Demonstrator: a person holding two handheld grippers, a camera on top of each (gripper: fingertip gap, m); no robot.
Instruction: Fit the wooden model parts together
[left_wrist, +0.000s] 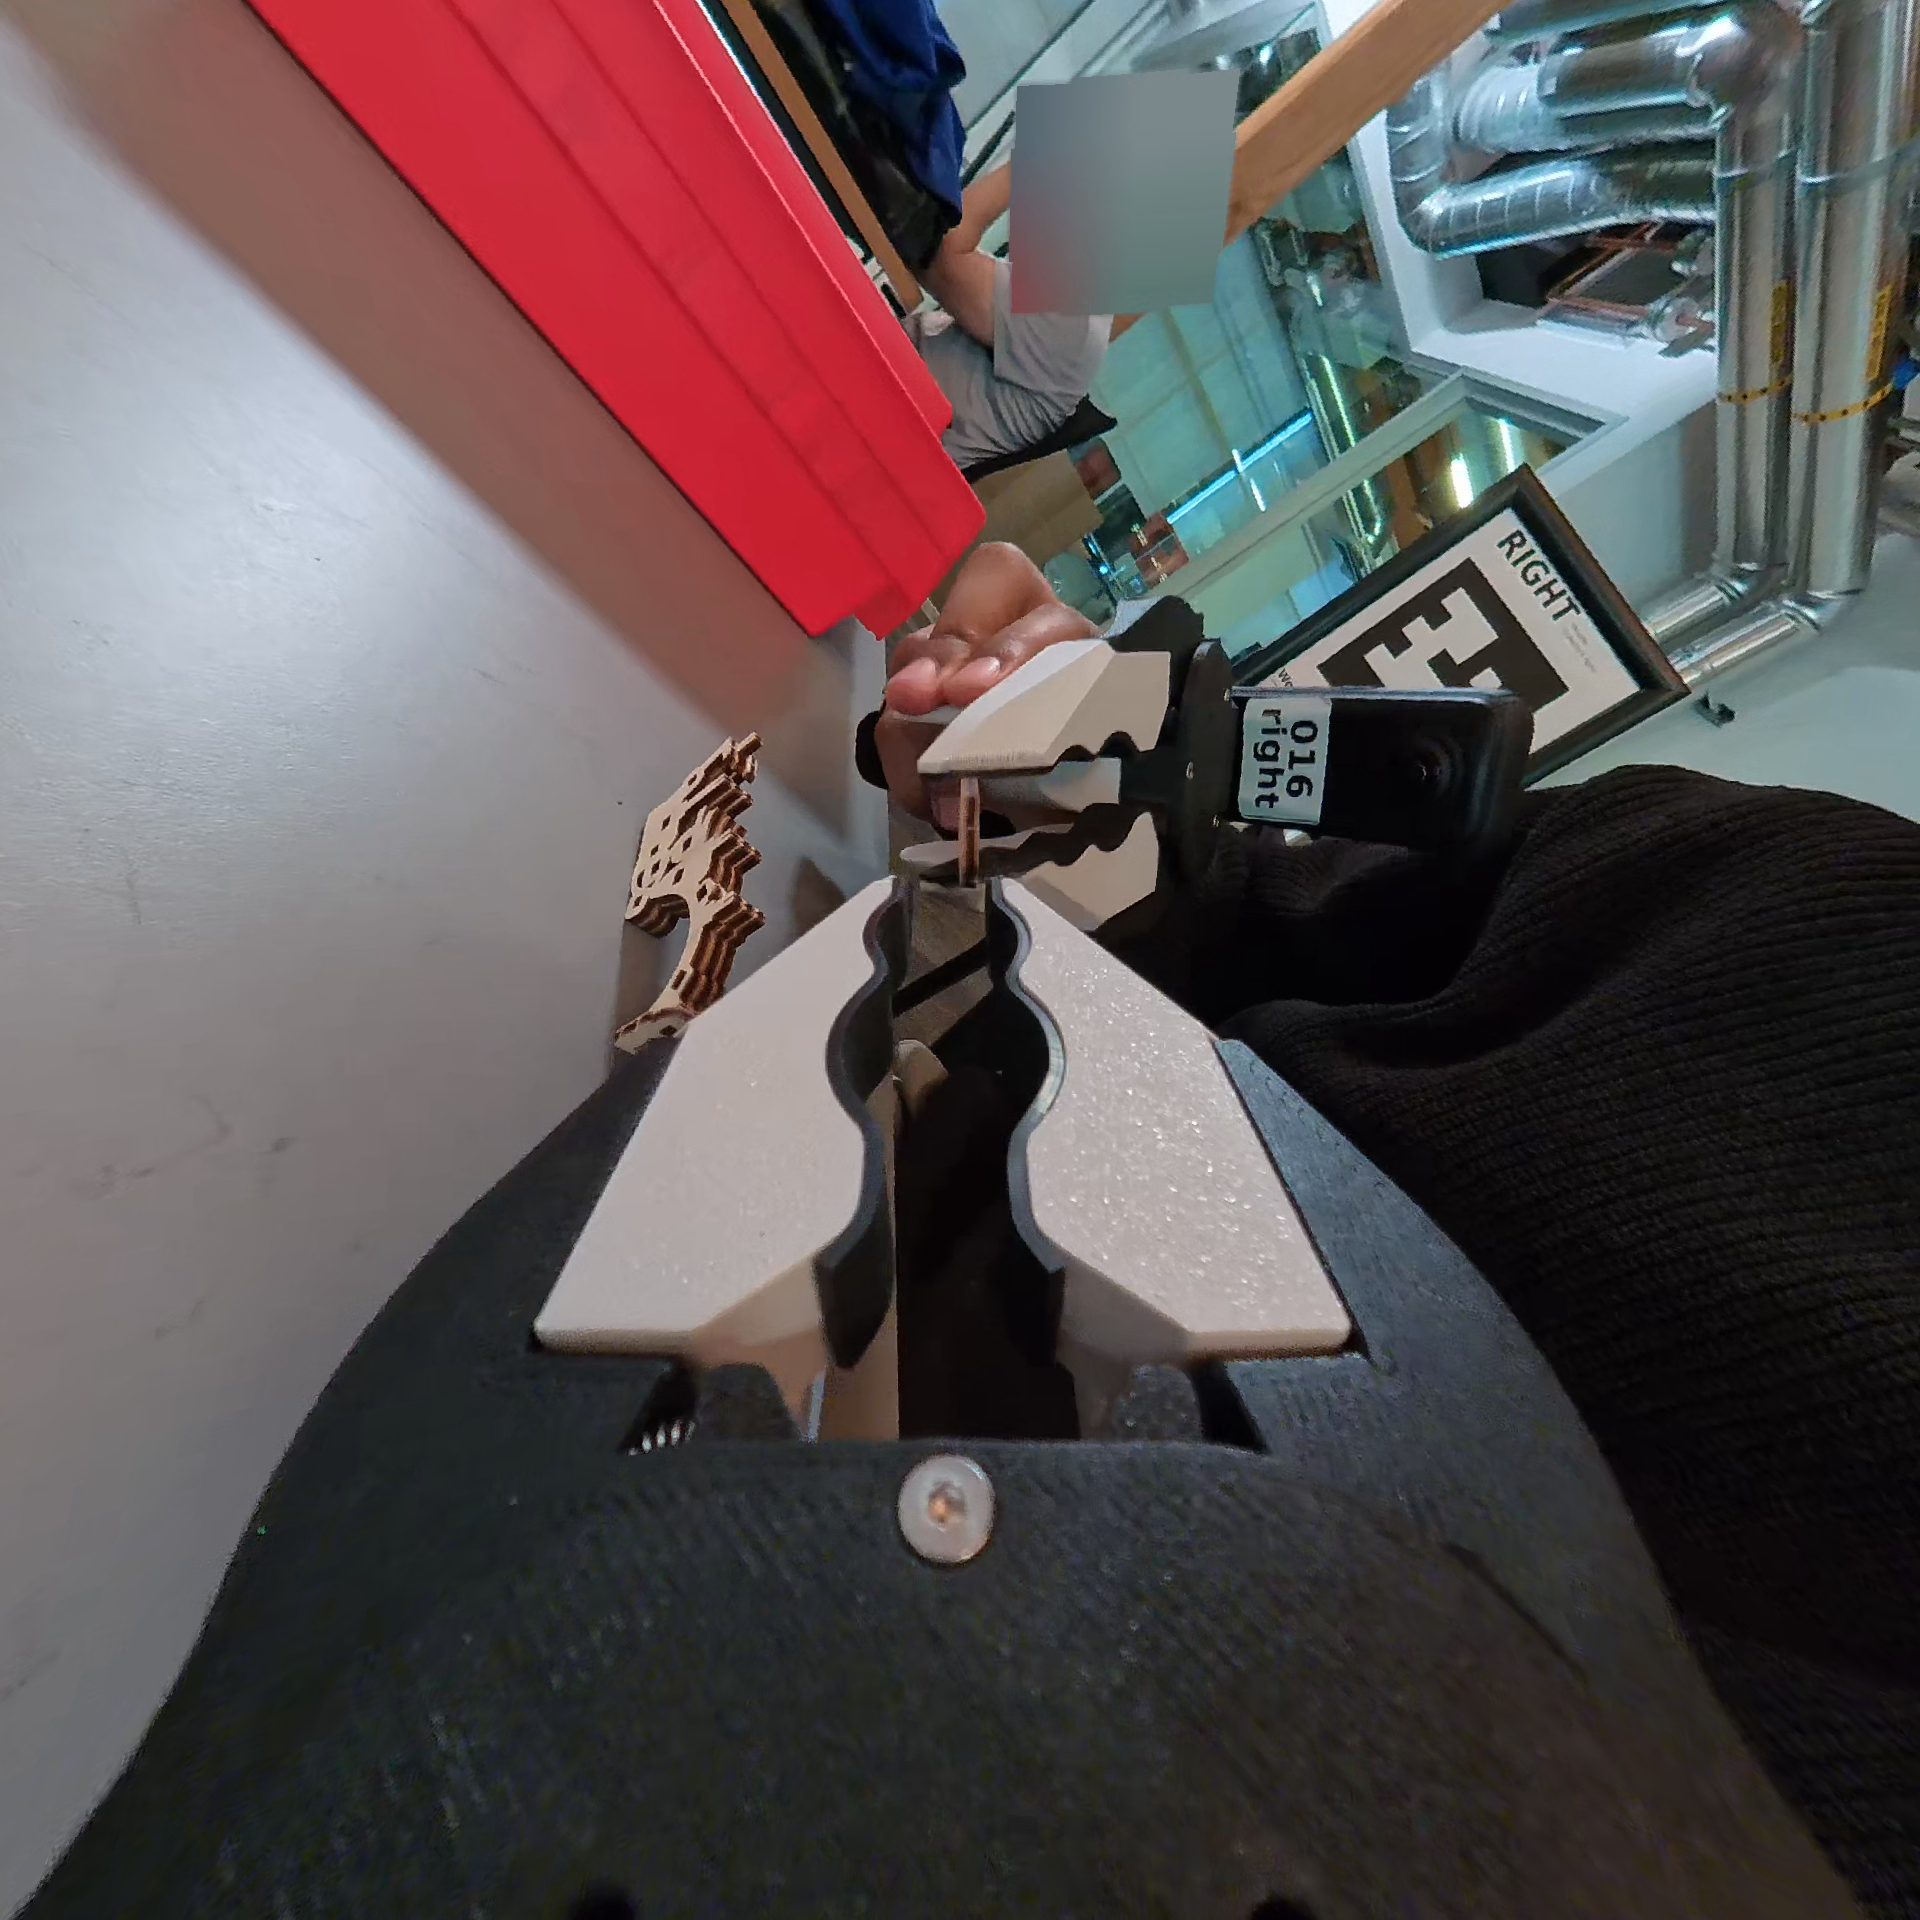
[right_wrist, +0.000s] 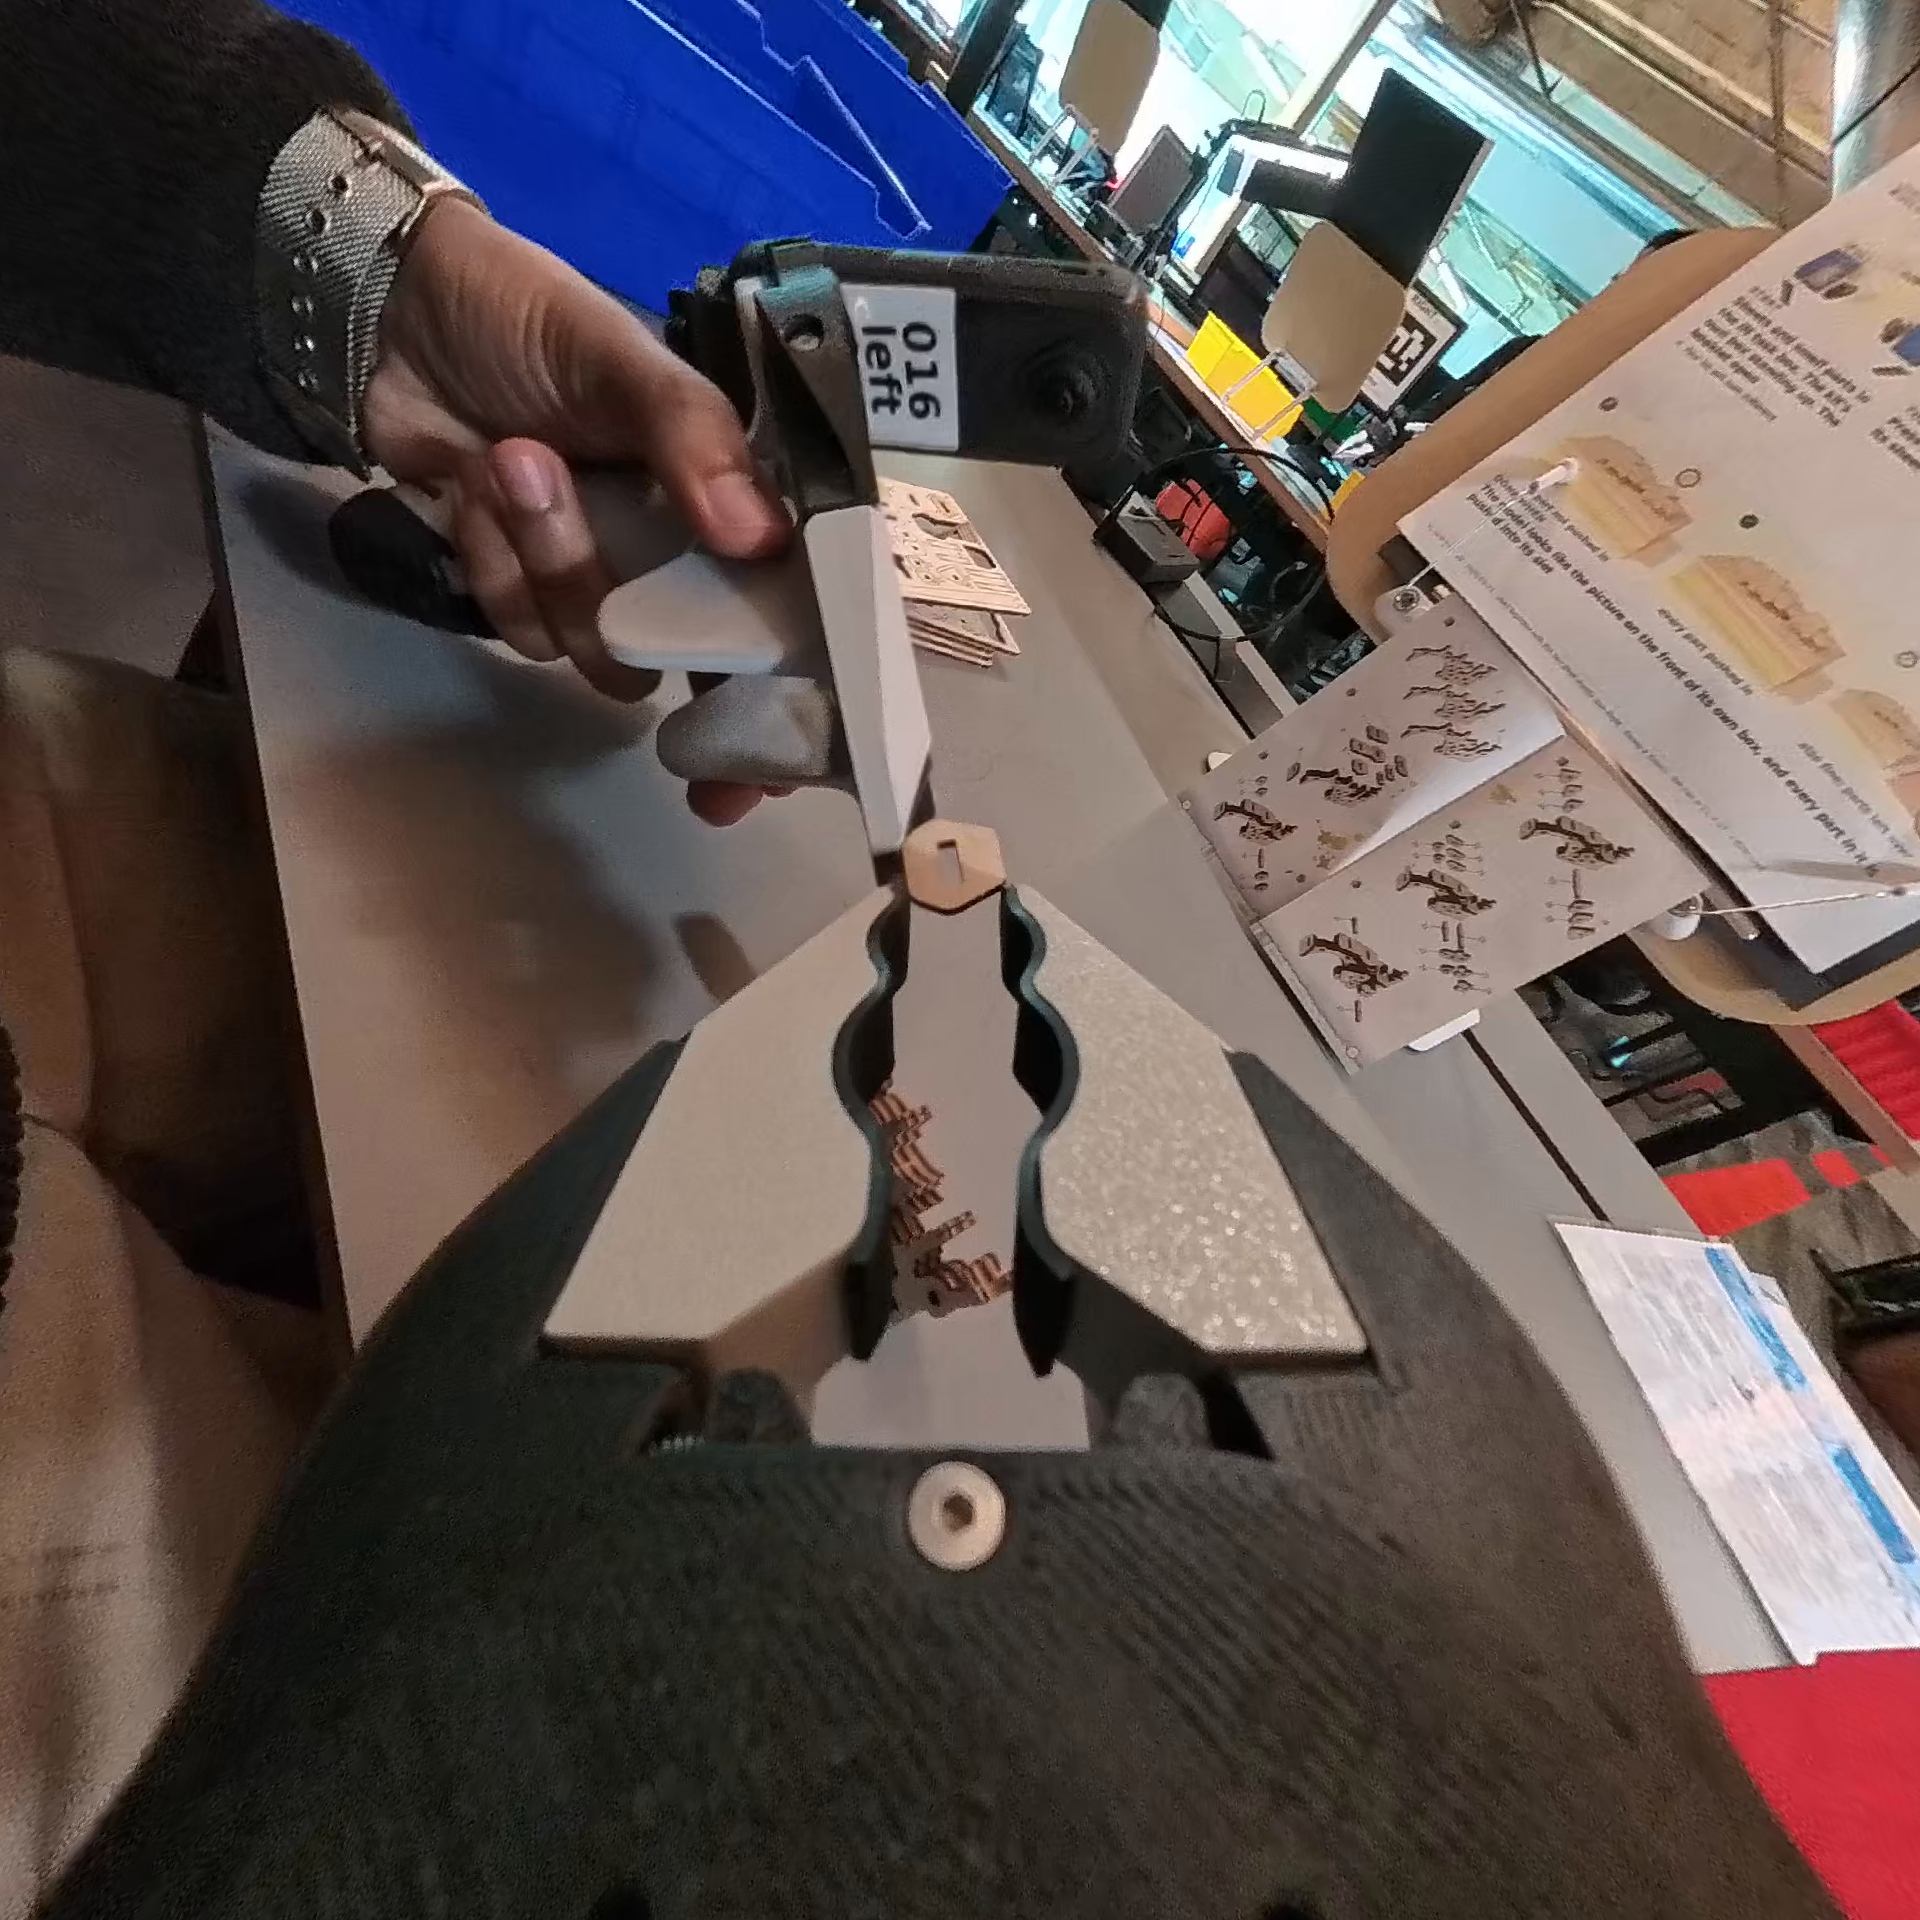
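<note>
My right gripper (right_wrist: 951, 899) is shut on a small hexagonal wooden piece (right_wrist: 951, 871) with a slot, pinched at the fingertips above the grey table (right_wrist: 499, 852). My left gripper (left_wrist: 943, 888) is open and empty, its tips just under that piece (left_wrist: 971, 831), close to it. The right gripper (left_wrist: 935, 821) shows in the left wrist view, and the left gripper (right_wrist: 896, 826) in the right wrist view, its tip beside the piece. The layered wooden model (left_wrist: 696, 883) lies on the table left of both grippers; it also shows between my right fingers (right_wrist: 930, 1216).
A stack of flat wooden part sheets (right_wrist: 956, 582) lies farther back on the table. Instruction sheets (right_wrist: 1455, 883) hang from a board at the right. Red bins (left_wrist: 675, 260) and blue bins (right_wrist: 675, 104) stand along the table's far side. A framed marker board (left_wrist: 1455, 644) stands behind the right gripper. Both grippers' tips are close together, under 4 cm apart.
</note>
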